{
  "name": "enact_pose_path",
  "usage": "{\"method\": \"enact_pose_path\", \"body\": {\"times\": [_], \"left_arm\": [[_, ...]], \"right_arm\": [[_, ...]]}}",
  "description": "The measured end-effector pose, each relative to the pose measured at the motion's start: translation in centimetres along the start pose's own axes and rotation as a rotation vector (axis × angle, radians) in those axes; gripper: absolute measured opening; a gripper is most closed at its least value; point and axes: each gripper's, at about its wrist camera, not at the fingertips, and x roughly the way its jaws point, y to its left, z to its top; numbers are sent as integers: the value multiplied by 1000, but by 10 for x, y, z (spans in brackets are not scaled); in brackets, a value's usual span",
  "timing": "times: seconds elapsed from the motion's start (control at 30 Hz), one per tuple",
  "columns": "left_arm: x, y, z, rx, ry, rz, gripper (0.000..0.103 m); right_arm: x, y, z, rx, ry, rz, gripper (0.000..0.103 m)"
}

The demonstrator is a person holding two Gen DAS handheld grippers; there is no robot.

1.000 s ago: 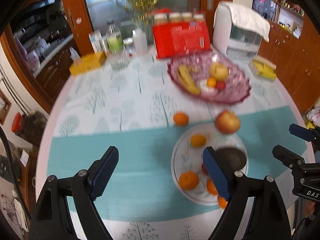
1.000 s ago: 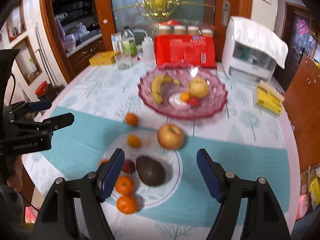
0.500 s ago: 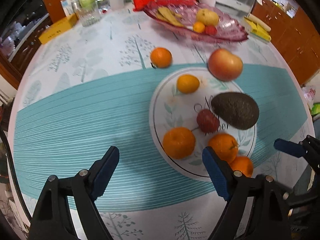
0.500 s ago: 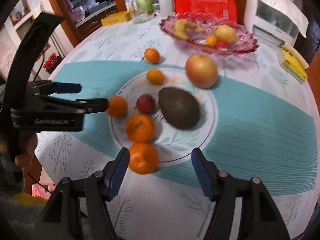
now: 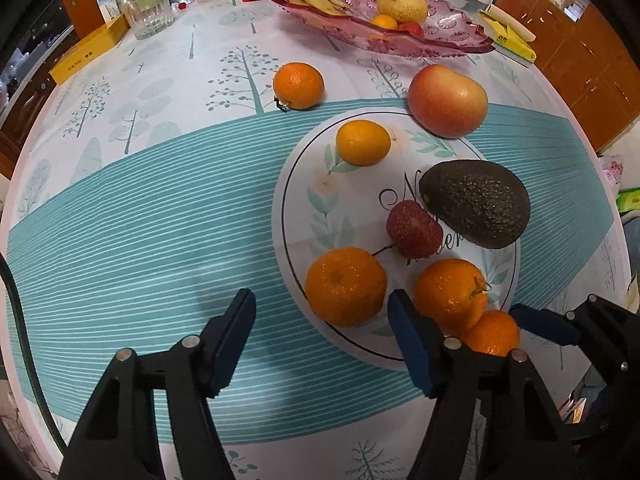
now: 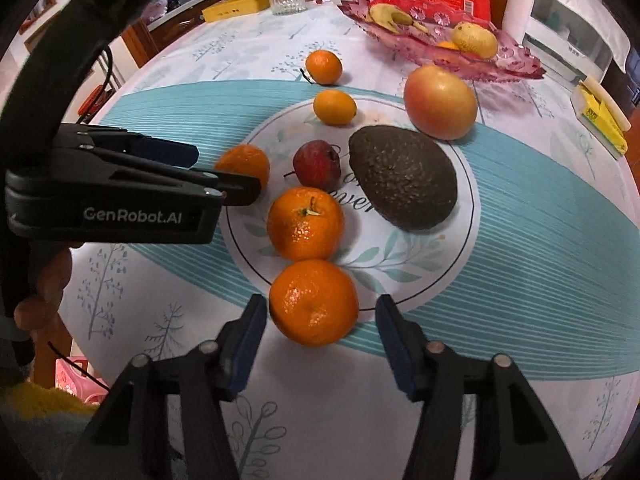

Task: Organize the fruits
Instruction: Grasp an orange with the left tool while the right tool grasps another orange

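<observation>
Avocado dark, matt, pebbly skin. Oranges glossy, dimpled peel with wet-looking highlights. Apple smooth, waxy sheen. Small red fruit dull, speckled. Plate smooth glazed white, printed leaves. Tabletop under a printed cloth, slight sheen (likely plastic-coated). Bowl pink, clear, cut pattern, glass or plastic unclear. Fingers matt black plastic with blue pads, metal rivets.
</observation>
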Motion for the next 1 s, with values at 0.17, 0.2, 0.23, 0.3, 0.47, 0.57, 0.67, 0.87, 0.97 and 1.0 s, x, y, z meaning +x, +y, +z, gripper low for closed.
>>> {"method": "enact_pose_path", "body": {"times": [0.17,0.2,0.23,0.3,0.47,0.57,0.67,0.87,0.97,1.0], "left_arm": [[5,-1,2,2,9,-26,60],[6,-2,2,5,11,-31,58],[8,-3,3,6,12,-32,57],[10,-5,4,10,19,-41,51],[15,-12,8,16,25,-58,40],[16,-15,9,21,20,-53,39],[15,-14,8,11,24,-62,39],[-2,-9,6,8,-3,-54,38],[-17,-9,11,12,-28,-39,38],[-24,-9,13,11,-38,-39,38]], "right_arm": [[2,4,0,8,-2,2,47],[2,4,-1,10,-3,2,47],[2,3,-1,16,-4,4,47],[2,1,-1,36,-4,12,46],[2,0,-2,51,-4,7,46],[1,-1,-3,61,-2,6,46],[-1,-4,-4,75,0,3,45],[-17,-12,-1,105,-31,5,45],[-31,-17,5,109,-62,-1,45],[-39,-20,9,114,-78,-2,45]]}}
